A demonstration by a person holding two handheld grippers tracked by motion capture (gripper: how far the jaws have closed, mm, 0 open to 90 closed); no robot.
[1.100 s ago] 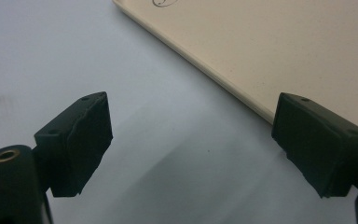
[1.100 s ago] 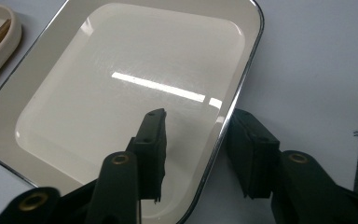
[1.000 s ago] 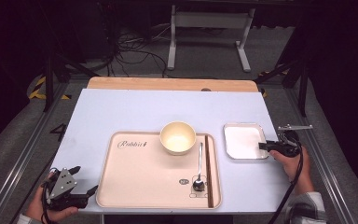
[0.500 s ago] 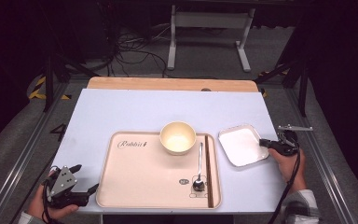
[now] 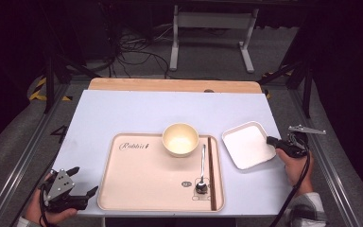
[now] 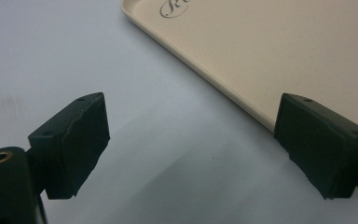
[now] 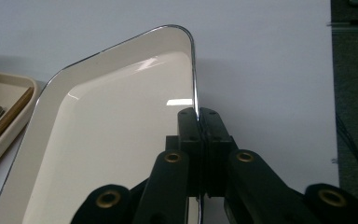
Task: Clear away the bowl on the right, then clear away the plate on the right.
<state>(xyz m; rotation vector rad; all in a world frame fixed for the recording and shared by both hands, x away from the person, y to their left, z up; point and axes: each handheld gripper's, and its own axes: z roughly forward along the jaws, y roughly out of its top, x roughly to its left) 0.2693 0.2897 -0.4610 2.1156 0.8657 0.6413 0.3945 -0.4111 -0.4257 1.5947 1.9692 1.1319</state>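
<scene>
Right hand-held gripper (image 7: 197,116) pinches the white dish's (image 7: 107,140) rim, seemingly lifted.

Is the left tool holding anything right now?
No, in the left gripper view the left tool has its jaws wide apart over bare table, beside the tray edge.

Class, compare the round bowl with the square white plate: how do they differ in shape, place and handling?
The bowl is round and deep; the square plate is flat with a low rim. The bowl sits on the tray; the plate is beside it over the table. The bowl is untouched; the right hand-held gripper pinches the plate's rim. Both are pale and empty.
</scene>
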